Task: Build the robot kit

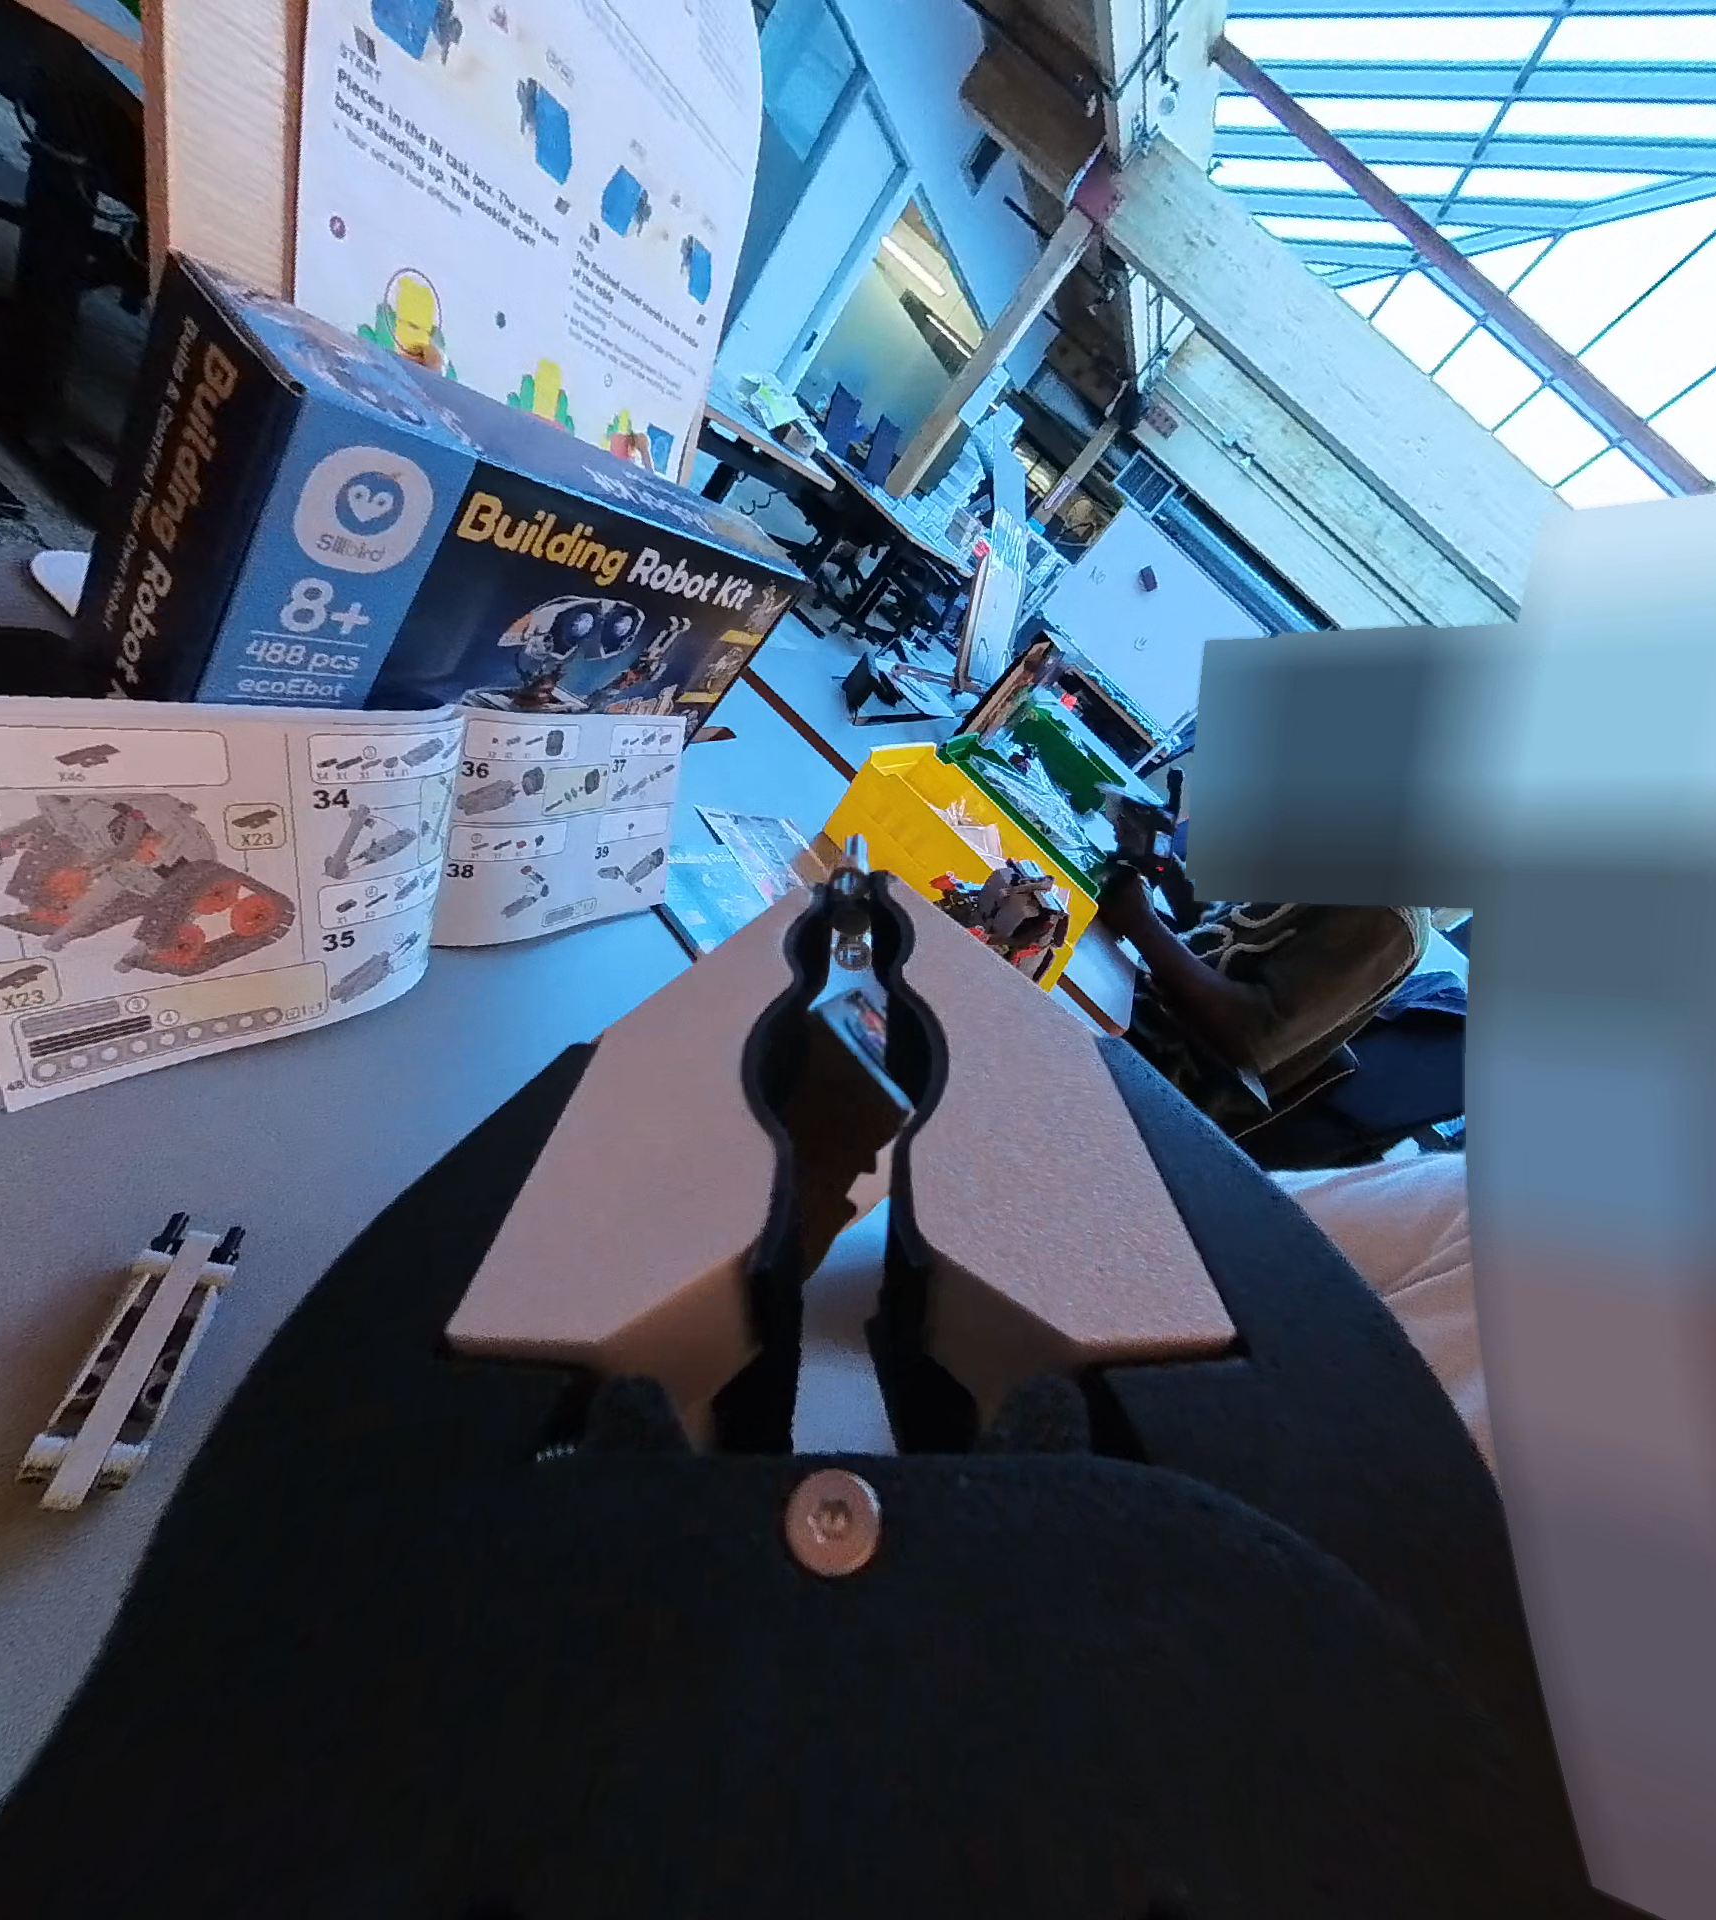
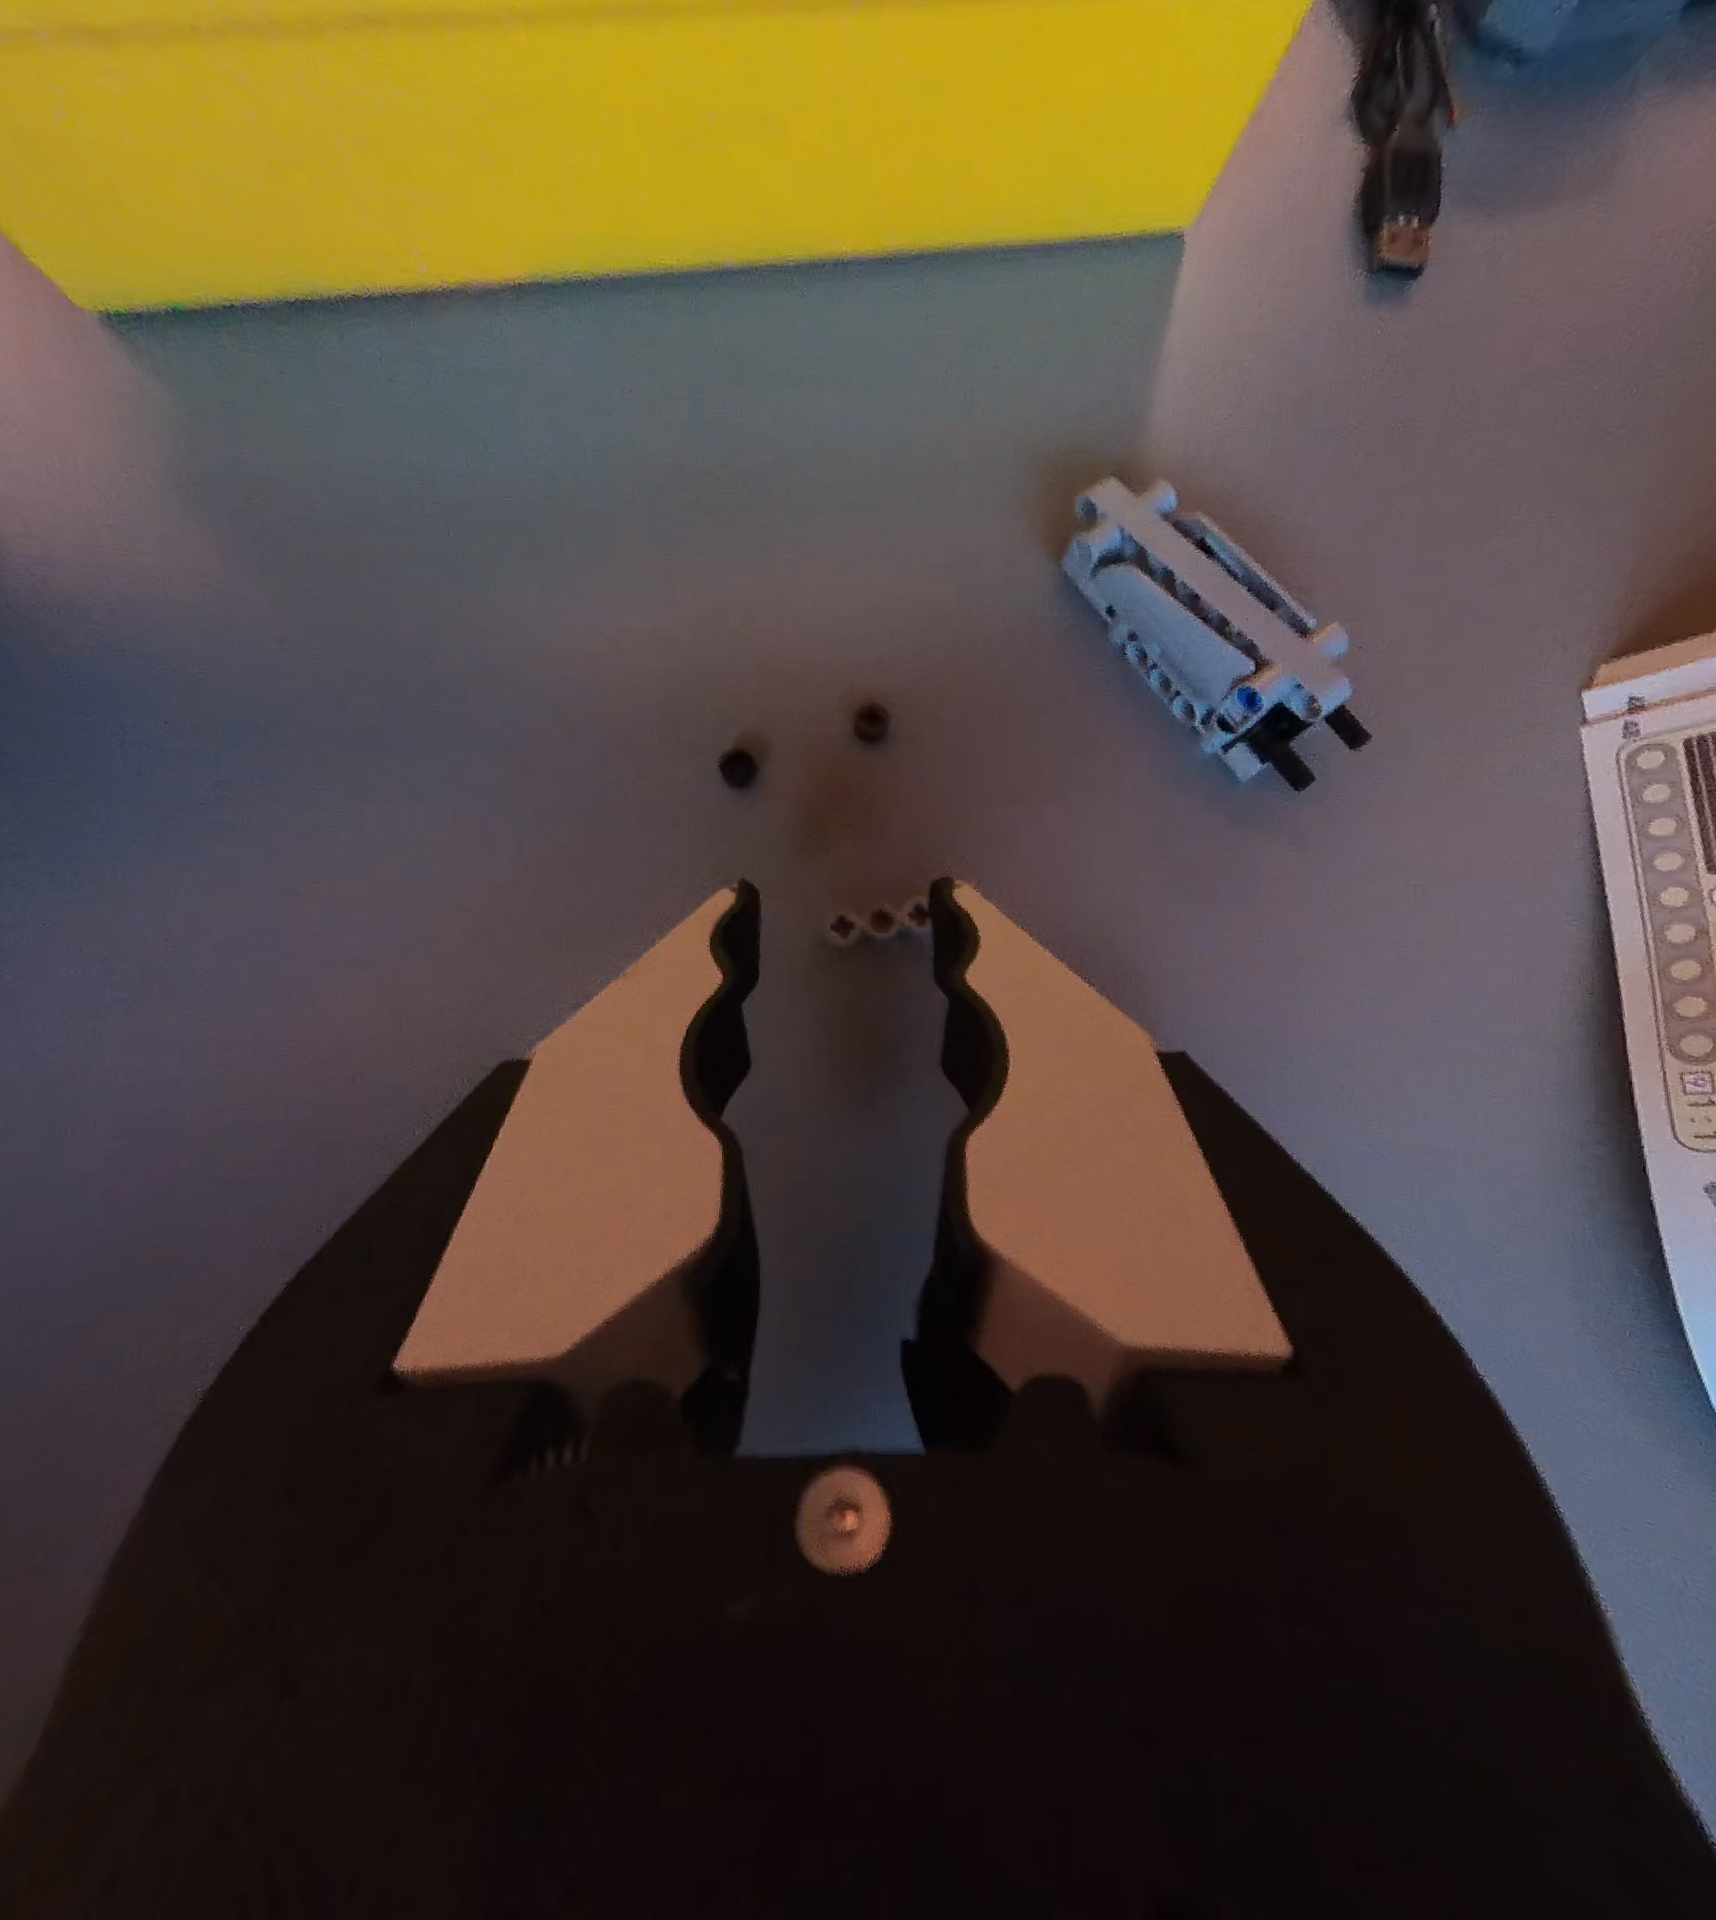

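The left wrist view is bright — daylight floods from a skylight (image 1: 1560,208) up and right of the jaws, nearly blown out, while straight lines bow at the edges. The right wrist view is dim and bluish, softly blurred throughout; the gripper's shadow darkens the grey table (image 2: 521,623) ahead of the jaws, and the yellow box (image 2: 573,125) beyond smears out of focus.

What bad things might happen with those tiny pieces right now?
The small white beam lies against one fingertip of the open right gripper, so it may get nudged away rather than caught. The two black pins just beyond could roll. The left gripper pinches a thin part by its tip; it might slip.
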